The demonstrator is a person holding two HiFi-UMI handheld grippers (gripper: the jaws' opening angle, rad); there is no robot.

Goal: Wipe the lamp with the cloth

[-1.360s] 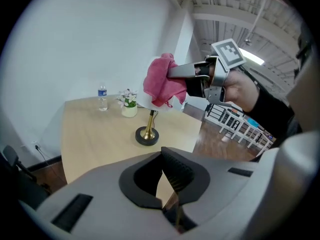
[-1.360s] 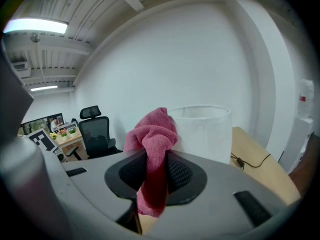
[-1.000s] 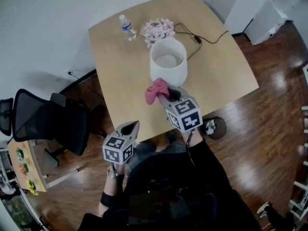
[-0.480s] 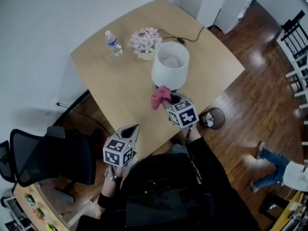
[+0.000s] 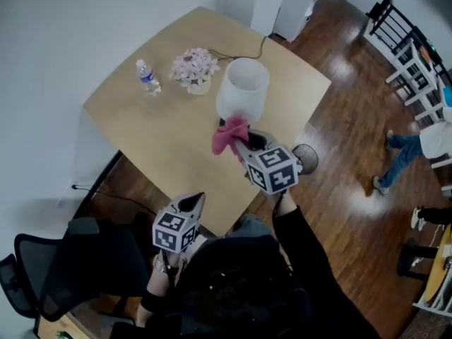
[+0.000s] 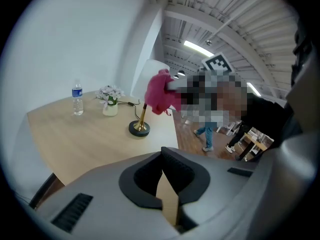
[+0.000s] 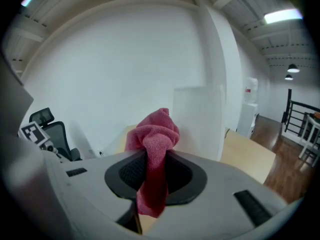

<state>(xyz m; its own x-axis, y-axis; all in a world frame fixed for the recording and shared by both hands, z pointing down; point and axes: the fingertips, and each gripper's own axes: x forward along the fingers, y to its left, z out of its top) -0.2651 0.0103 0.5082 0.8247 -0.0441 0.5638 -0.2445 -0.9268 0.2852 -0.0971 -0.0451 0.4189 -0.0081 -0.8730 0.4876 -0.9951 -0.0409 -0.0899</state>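
Head view: right gripper (image 5: 242, 144) was raised over the bench (image 5: 134, 126). Its jaws were clamped on the pink cloth (image 5: 228, 134), which was bunched at the lower rim of the lamp (image 5: 242, 90) shade. Whether cloth and shade touched could not be told. Left gripper (image 5: 193, 202) was low, off the bench's near edge, jaws pressed together with nothing between them.

Only the head view showed the shade's open top and the cord (image 5: 244, 54) running from the lamp toward the far bench edge. It also took in the office chair (image 5: 63, 260) and a person (image 5: 413, 150) on the wood floor.

Only the left gripper view showed the lamp's dark round base and brass stem, standing on the bench near its edge; in the head view the shade hid both.

Only the right gripper view showed the cloth passing down between the pads, with a fold bulging above and a tail hanging below. The white shade was close behind it.

Containers: water bottle (image 5: 147, 76) was clear, capped and upright on the far left of the bench; its fill level could not be told. A small pale vase (image 5: 199, 87) held pink-white flowers (image 5: 193, 63) and stood between the bottle and the lamp.
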